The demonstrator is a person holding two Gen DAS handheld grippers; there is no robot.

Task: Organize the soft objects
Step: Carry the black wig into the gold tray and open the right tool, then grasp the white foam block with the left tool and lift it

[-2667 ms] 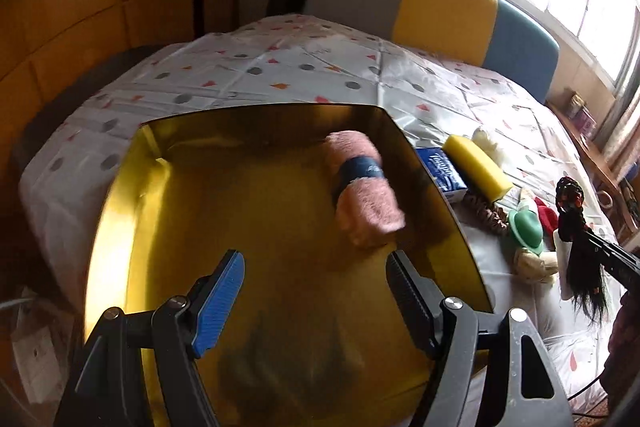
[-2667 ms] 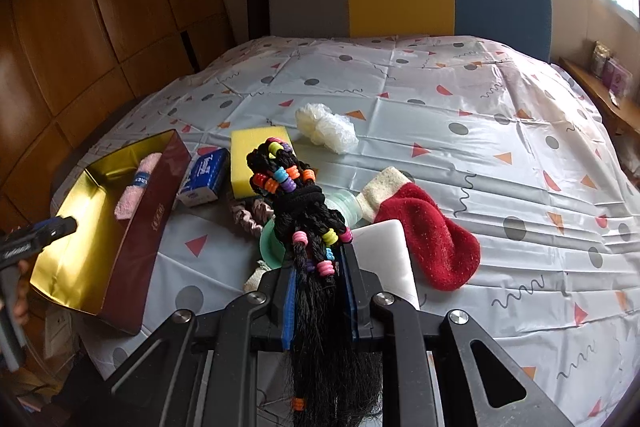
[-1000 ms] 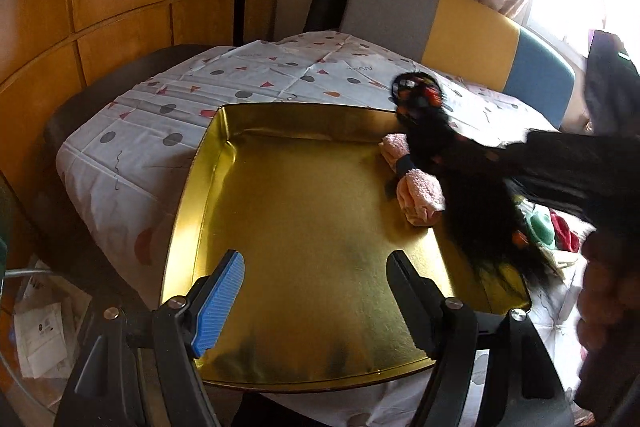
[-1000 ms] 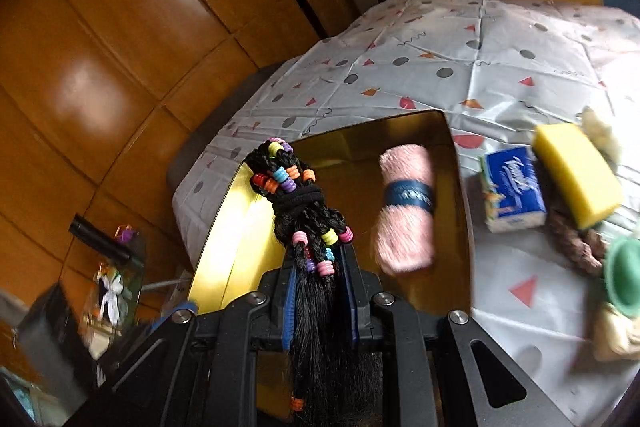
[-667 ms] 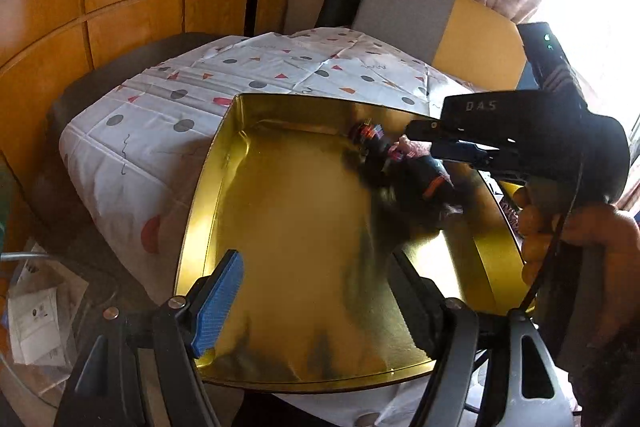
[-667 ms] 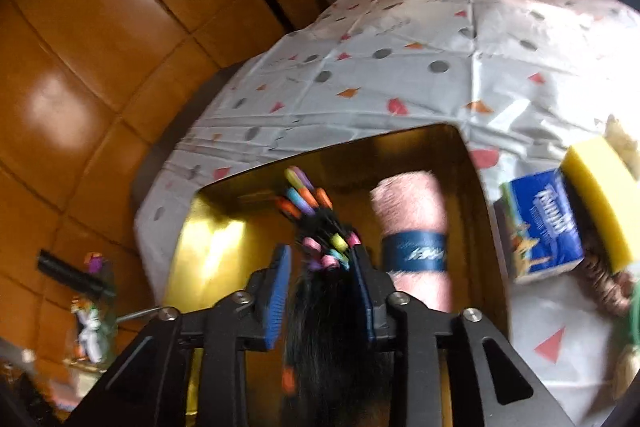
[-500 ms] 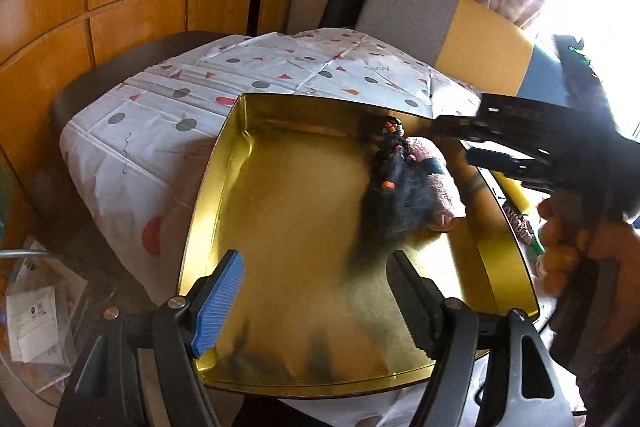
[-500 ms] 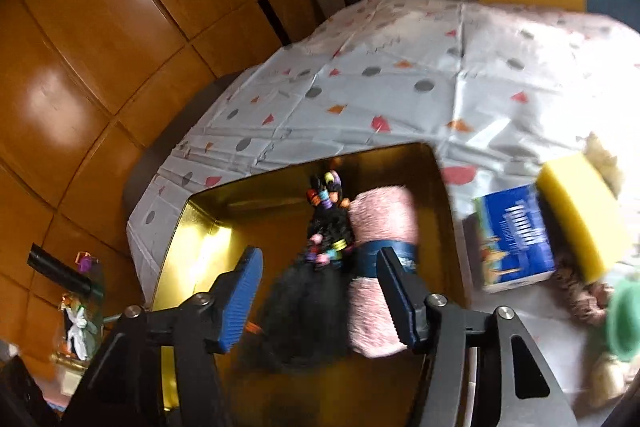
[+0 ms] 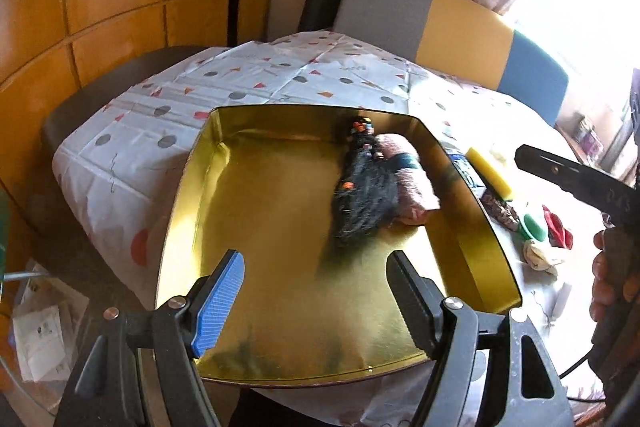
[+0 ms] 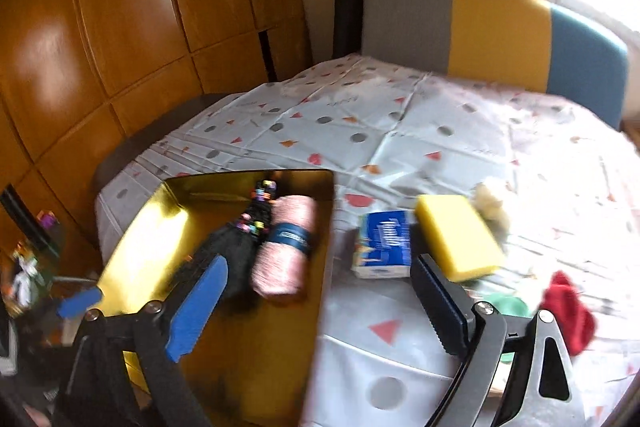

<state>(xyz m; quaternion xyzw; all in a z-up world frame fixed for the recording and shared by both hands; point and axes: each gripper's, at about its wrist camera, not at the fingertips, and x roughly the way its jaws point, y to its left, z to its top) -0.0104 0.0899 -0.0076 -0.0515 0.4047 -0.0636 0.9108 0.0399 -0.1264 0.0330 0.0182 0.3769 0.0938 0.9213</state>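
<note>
Black braided hairpiece [image 9: 362, 195] with coloured beads lies in gold box [image 9: 280, 291]; both grippers' fingers spread, the right's opening.

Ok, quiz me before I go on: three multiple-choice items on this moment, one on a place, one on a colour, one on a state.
1. Where does the black hairpiece lie?
A. in the gold box, against the pink towel roll
B. on the bedspread beside the sponge
C. between the right gripper's fingers

2. What colour is the sponge?
A. red
B. yellow
C. green

3. How is the right gripper now?
A. clamped on the towel roll
B. clamped on the tissue pack
C. jaws apart, nothing between them

Answers: 1 A, both views show it inside the box touching the roll. 2 B, a yellow block next to the blue tissue pack. 3 C, its jaws are opening and the fingers stand wide over the box edge and bedspread.
</note>
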